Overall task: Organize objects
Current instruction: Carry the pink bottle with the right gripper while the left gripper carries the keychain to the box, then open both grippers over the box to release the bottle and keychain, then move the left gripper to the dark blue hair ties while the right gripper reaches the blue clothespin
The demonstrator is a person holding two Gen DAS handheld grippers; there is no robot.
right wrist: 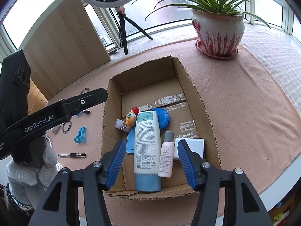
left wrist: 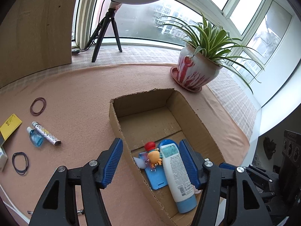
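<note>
An open cardboard box stands on the pink cloth. In it lie a white tube with a blue cap, a small pink bottle, a white carton, a blue round lid, a blue card and an orange toy with a red cap. My right gripper hangs open over the box's near end, with the tube and the pink bottle below its fingers, untouched. My left gripper is open, straddling the box's left wall above the toy, and holds nothing.
On the cloth left of the box lie brown rubber bands, black bands, a small blue bottle, a patterned tube, a yellow card, blue clips and a pen. A potted plant and a ring-light tripod stand behind.
</note>
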